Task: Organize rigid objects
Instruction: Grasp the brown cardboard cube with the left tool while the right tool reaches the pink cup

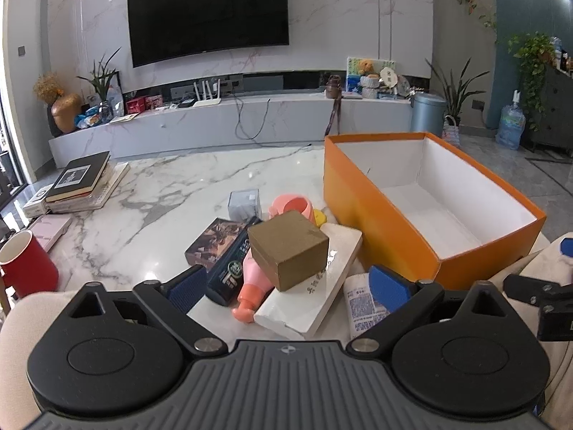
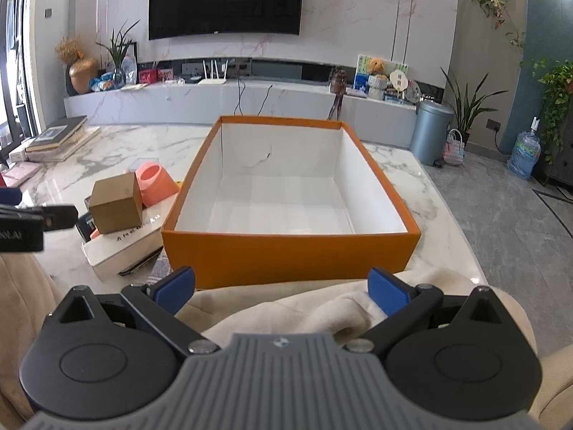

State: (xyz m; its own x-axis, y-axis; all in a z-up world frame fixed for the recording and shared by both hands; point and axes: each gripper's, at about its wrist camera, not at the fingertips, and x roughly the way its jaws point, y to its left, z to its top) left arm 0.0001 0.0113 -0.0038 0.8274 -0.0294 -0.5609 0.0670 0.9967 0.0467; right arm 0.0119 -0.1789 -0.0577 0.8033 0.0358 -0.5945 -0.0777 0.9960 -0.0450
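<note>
A: Left to right on the surface: red mug, book stack, then the pile. Brown box sits on a white slab, pink bottle beside it.

B: My left hand-held gripper is spread wide, holding nothing, just short of the pile. Orange box stands right of it, bare inside. Right hand-held gripper also wide, over cloth.

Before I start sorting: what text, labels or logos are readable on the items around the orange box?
Nothing reads cleanly.
Flat white box: handwritten dark characters along its top edge, too blurred to read.
Dark blue box: round green-and-white logo and white lettering, unreadable.
White packet by the left gripper: dense blue print, too small.
Brown cardboard box: no markings visible.
</note>
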